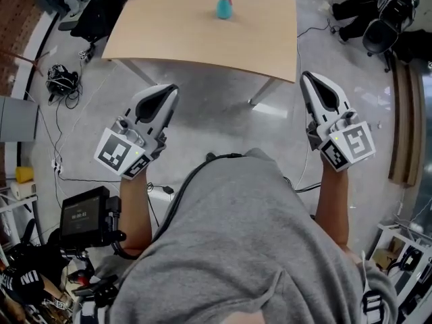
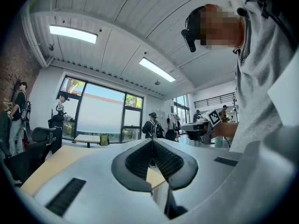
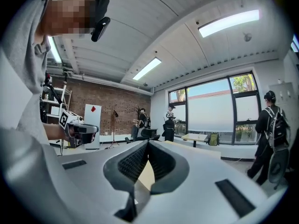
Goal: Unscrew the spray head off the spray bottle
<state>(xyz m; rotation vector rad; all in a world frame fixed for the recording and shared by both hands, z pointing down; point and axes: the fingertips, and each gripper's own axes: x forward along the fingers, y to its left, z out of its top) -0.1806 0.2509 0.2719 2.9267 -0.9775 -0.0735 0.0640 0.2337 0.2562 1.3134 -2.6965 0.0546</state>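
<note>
Head view: my left gripper (image 1: pixel 173 90) and right gripper (image 1: pixel 306 77), both closed and empty, sit well short of the spray bottle (image 1: pixel 225 5); approach first, I judge, then open.

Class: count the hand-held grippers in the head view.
2: white left hand-held gripper before the pale wooden table's left side; white right hand-held gripper by its right corner.

Pale wooden table (image 1: pixel 202 25) on glossy grey floor (image 1: pixel 216 93), brick wall (image 3: pixel 112 106), tall windows (image 2: pixel 100 115), ceiling strip lights (image 2: pixel 72 33), perhaps fluorescent.
</note>
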